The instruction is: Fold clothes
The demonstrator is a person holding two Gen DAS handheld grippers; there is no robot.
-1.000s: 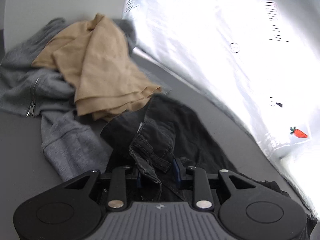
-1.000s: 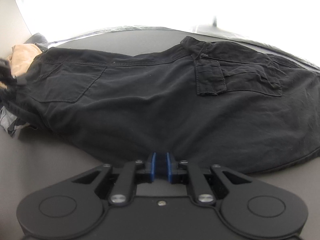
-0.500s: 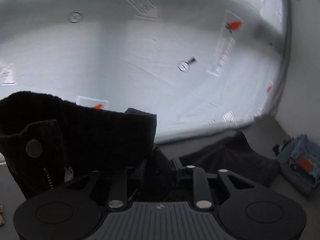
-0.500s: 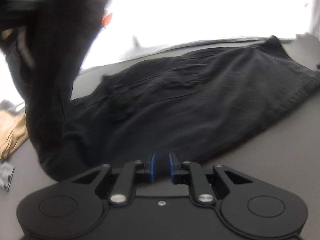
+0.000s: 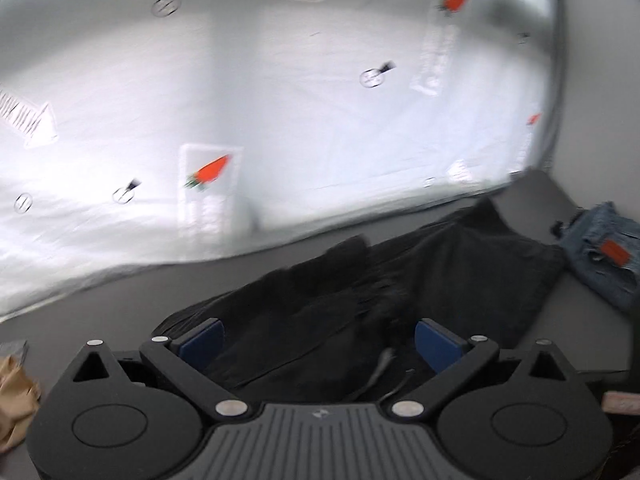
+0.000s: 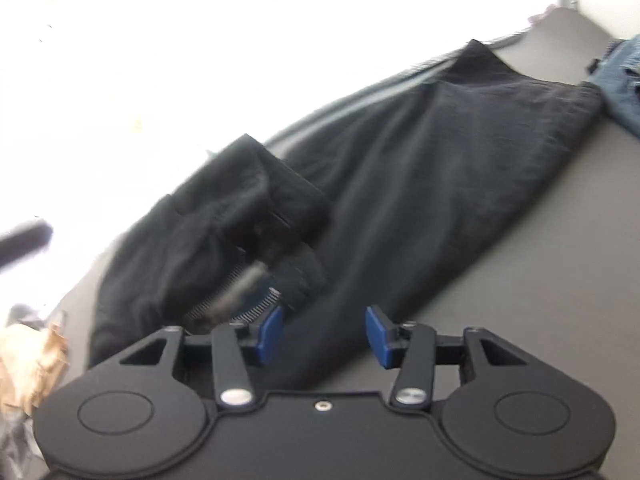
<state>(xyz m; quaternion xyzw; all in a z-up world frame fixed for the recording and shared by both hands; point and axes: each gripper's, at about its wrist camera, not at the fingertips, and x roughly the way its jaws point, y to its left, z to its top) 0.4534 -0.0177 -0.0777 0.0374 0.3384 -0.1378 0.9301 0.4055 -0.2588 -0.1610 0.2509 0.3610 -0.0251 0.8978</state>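
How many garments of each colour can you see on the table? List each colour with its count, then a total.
Black trousers: 1
Blue denim garment: 1
Tan garment: 1
Total: 3

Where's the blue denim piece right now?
The blue denim piece lies on the grey table at the far right edge of both wrist views, right beside the far end of the black trousers.

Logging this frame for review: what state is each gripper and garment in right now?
Left gripper: jaws opening, pads clear of cloth.
Right gripper: jaws opening, nothing pinched.
Black trousers: on the table, waist end folded over the legs.
Jeans: bunched at the table's far end.
Tan garment: crumpled.
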